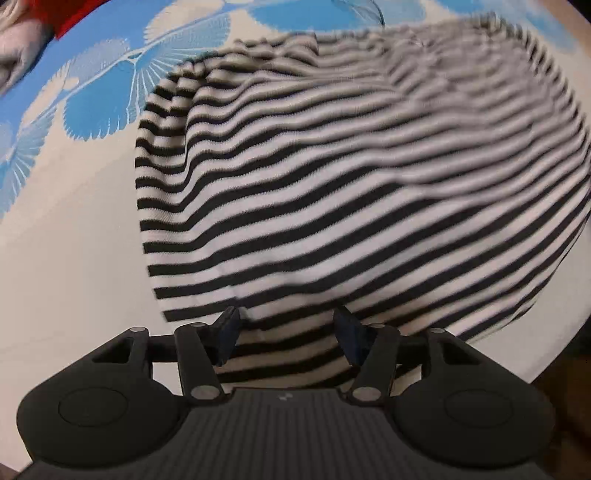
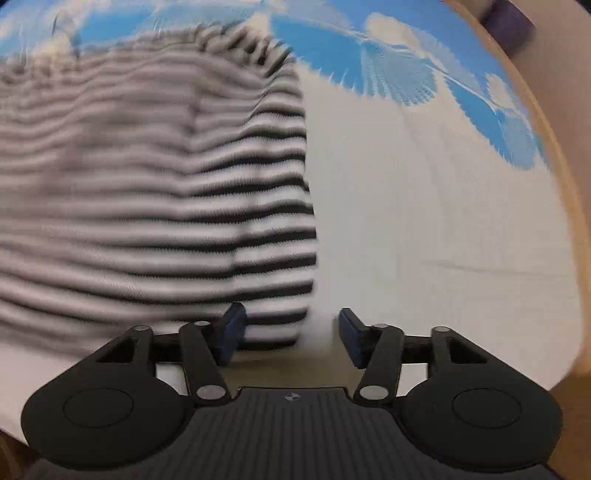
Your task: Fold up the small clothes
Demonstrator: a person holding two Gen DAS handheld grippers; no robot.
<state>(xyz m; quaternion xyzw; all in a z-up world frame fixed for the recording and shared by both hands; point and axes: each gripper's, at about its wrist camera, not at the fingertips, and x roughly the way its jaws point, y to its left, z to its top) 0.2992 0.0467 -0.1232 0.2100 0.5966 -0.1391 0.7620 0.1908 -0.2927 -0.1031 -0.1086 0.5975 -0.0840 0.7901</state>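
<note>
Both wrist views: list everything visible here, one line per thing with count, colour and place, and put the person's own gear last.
striped garment: one, black and white stripes, lying partly folded on the cloth, filling most of both views.
printed cloth: one, white with blue leaf pattern, spread under the garment.
red fabric: one piece, red, top left corner of the left wrist view; what it is cannot be told.
purple thing: one, purple, top right of the right wrist view, beyond the cloth's edge; blurred.
left gripper: one, black with blue pads, open over the garment's near edge.
right gripper: one, black with blue pads, open at the garment's near right corner.
</note>
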